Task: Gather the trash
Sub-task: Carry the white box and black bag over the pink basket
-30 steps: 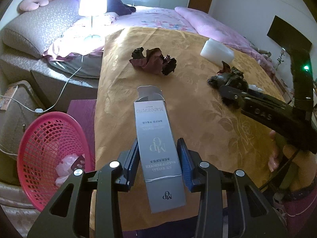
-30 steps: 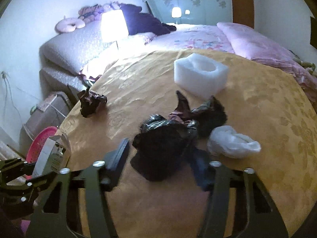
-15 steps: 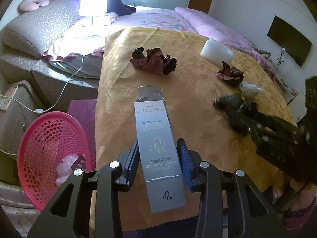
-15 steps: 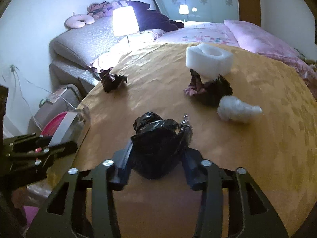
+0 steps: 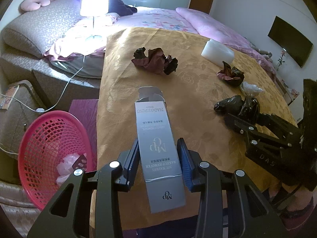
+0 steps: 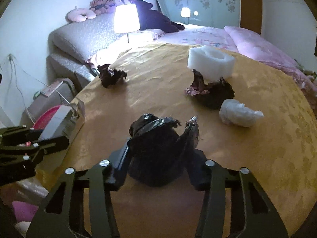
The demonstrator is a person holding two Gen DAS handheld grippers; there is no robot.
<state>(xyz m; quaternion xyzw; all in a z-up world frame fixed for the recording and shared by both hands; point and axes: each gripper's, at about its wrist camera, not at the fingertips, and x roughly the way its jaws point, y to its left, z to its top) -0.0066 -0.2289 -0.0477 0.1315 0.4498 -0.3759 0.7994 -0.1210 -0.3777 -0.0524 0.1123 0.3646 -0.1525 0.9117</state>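
My left gripper (image 5: 158, 160) is shut on a long silver carton (image 5: 156, 146) and holds it above the near edge of the gold-covered table (image 5: 198, 123). My right gripper (image 6: 158, 156) is shut on a crumpled black plastic bag (image 6: 156, 144), lifted over the table; both show in the left wrist view (image 5: 237, 107). A pink mesh basket (image 5: 49, 152) with some trash stands on the floor to the left. On the table lie a dark red paper wad (image 5: 154, 60), another dark wad (image 6: 210, 92), a white plastic wad (image 6: 237, 113) and a white foam block (image 6: 210, 61).
A bed with pink bedding (image 5: 158, 19) lies beyond the table. A lit lamp (image 5: 94, 2) stands at its left side, with cables (image 5: 59, 99) trailing on the floor near a brown case (image 5: 11, 99). A dark screen (image 5: 289, 39) hangs on the right wall.
My right gripper closed on the black bag, lifted it and drew it back toward the table's near edge. My left gripper and the carton have stayed put.
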